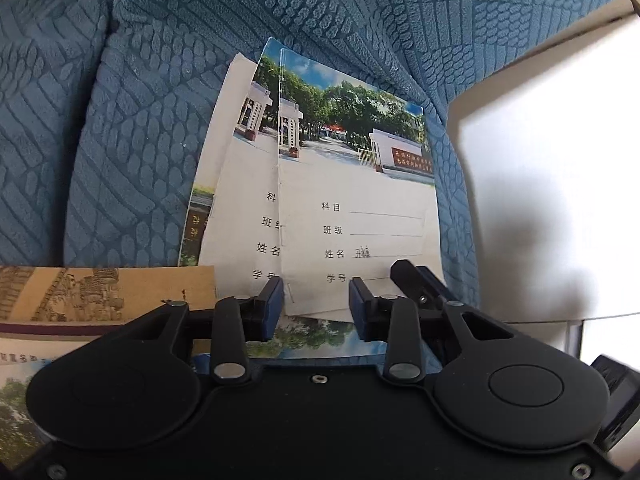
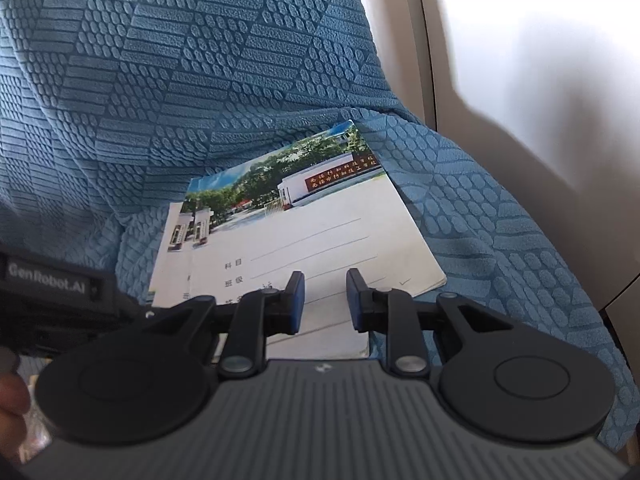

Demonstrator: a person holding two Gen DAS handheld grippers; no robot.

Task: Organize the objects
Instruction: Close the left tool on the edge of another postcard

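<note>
Thin paper exercise books [image 1: 352, 200] on blue textured fabric [image 1: 120, 140] could slide askew, since left gripper [image 1: 316, 304] and right gripper [image 2: 325, 300] hover released, grasping nothing.

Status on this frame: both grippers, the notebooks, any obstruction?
Left gripper and right gripper: fingers part open, low over the stacked notebooks, no grip visible. Notebooks unevenly stacked on the blue cushion. Tan booklet beside them; nothing blocking.

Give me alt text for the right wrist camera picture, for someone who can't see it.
A stack of school notebooks with a photo of a gate on their covers lies on a blue textured sofa cushion. The right gripper is over the top notebook's near edge, its blue-padded fingers apart. Part of the other gripper shows at left.
</note>
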